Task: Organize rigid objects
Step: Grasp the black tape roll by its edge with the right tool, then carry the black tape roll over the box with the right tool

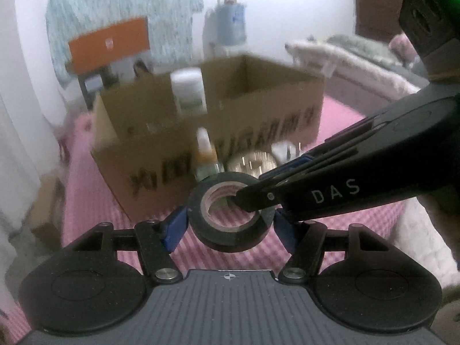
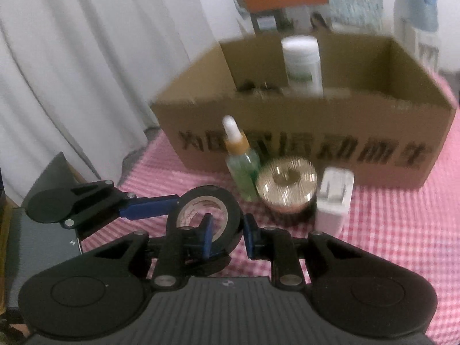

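We look from two cameras, one riding on each gripper, each facing forward and downward along its own jaws. The left camera sits close over the left gripper point(image 1: 230, 224) and a roll of tape point(image 1: 230, 218), with the right gripper point(image 1: 253, 198) reaching in from our right. The right camera sits just as near, above the right gripper point(image 2: 227, 235), and sees the left gripper point(image 2: 175, 201) entering from the left. Both views share the tape, the cardboard box point(image 1: 161, 132) beyond it, the dropper bottle point(image 2: 240, 158) and the pink checked cloth point(image 2: 402, 230).
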`<state>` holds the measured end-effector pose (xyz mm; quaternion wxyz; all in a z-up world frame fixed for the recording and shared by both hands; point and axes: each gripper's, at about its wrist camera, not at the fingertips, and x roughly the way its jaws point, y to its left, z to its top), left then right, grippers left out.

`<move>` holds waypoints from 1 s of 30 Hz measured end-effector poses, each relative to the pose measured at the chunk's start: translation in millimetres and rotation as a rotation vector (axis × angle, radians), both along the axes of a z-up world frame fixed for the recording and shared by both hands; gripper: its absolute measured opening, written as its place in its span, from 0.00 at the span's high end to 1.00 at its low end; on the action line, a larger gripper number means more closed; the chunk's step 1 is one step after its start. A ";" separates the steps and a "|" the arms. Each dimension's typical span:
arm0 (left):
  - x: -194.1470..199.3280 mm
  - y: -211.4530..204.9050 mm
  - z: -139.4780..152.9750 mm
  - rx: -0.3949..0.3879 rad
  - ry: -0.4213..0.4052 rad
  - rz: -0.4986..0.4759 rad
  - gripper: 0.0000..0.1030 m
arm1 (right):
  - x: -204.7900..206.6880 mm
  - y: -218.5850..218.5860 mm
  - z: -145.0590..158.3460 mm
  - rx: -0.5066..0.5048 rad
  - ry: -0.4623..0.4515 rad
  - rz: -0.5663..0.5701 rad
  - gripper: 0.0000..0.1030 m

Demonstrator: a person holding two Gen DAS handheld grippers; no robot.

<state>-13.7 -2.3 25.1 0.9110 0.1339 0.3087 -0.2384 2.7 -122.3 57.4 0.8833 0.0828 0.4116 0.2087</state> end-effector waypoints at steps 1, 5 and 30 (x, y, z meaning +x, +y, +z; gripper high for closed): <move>-0.3 0.0 8.6 -0.003 -0.024 -0.002 0.36 | -2.2 -0.1 8.6 0.000 -0.026 0.003 0.76; 9.3 -5.2 41.5 -0.013 -0.115 -0.016 0.36 | -4.5 -3.0 43.1 -0.006 -0.140 0.011 0.76; 215.2 -54.2 12.1 -0.077 0.455 0.019 0.37 | 207.7 -60.1 36.1 -0.076 0.242 0.100 0.76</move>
